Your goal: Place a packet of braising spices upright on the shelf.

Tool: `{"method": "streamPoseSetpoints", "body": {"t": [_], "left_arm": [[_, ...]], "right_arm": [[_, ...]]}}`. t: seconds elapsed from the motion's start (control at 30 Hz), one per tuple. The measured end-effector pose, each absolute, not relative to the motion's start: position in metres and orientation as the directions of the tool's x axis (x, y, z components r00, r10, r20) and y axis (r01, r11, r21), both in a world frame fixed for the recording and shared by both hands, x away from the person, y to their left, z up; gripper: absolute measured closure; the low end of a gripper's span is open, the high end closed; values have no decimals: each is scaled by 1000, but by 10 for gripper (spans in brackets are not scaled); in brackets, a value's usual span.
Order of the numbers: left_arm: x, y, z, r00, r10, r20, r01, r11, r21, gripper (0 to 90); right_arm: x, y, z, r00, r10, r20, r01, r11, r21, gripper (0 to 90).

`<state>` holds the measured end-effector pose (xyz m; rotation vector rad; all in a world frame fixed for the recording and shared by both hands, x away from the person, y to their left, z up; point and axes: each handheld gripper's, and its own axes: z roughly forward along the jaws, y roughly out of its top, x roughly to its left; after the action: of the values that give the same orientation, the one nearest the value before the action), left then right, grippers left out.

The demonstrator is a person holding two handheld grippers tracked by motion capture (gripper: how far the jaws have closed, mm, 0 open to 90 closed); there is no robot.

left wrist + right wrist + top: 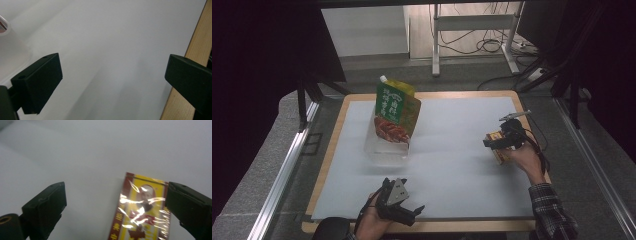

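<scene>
Out on the white mat (452, 150), a clear plastic tub (384, 150) sits left of centre, and a green refill pouch (396, 111) with a white cap stands in it, leaning back a touch. The pouch shows a picture of food low on its front; the print above it is too small to read from the high view. The tub's walls are see-through and hard to trace against the mat, so how deep the pouch sits in it I cannot tell.

Over on the right side, the right gripper (492, 142) hangs low over a small yellow-and-red box (501, 155), and the hand covers most of that box from above. In the right gripper view the yellow-and-red box (142, 212) lies flat on the mat in shiny wrap, glare smearing its print, its lower end cut off by the frame. The jaws stand wide apart, the box between them and hard against the right-hand one; whether that pad touches it I cannot tell.

Near the front edge, the left gripper (412, 212) rests in the hand, jaws spread, nothing between them. Its own view shows bare mat, the wooden table edge (197, 50) at right, and a blurred corner of the clear plastic tub (12, 50) at left.
</scene>
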<state>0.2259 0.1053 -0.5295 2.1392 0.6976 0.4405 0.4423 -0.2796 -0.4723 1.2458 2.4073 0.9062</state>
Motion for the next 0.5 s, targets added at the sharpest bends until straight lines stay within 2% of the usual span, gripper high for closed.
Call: {"method": "streamPoseSetpoints", "body": {"t": [0.4, 0.5], "left_arm": [[226, 105, -530, 787, 613, 76, 325, -515, 793, 9], [226, 105, -530, 787, 612, 78, 324, -518, 792, 10]], "right_arm": [[452, -282, -492, -506, 860, -71, 706, 460, 539, 119], [453, -284, -496, -498, 864, -69, 720, 457, 523, 142]]}}
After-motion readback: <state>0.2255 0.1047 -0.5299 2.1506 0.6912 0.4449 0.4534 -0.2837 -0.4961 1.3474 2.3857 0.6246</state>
